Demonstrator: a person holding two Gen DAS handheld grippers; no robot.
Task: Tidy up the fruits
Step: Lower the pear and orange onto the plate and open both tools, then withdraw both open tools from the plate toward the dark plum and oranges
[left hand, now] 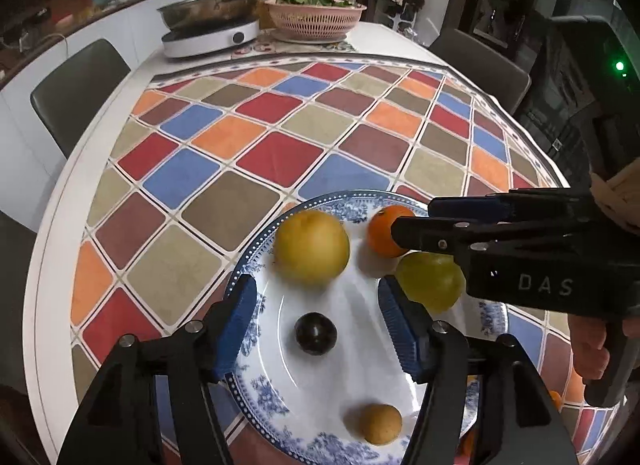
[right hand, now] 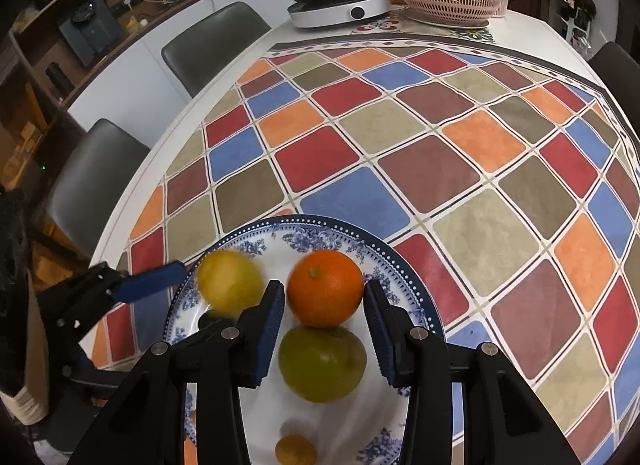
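A blue-and-white plate [left hand: 256, 329] [right hand: 404, 265] holds a yellow fruit [left hand: 311, 247] [right hand: 229, 284], an orange [left hand: 385, 231] [right hand: 325, 287], a green fruit [left hand: 430, 279] [right hand: 322, 363], a dark plum [left hand: 315, 333] and a small brown fruit [left hand: 380, 423] [right hand: 296, 449]. My left gripper [left hand: 316, 297] is open above the plate, with the plum between its fingers. My right gripper [right hand: 325, 299] is open, its blue pads either side of the orange, close but not clearly gripping. It also shows in the left wrist view [left hand: 416, 221].
The plate sits on a checked tablecloth [left hand: 256, 153] near the round table's front edge. At the far side stand an induction cooker with a pan [left hand: 212, 31] and a pink basket of greens [left hand: 314, 17]. Dark chairs [left hand: 76, 93] surround the table.
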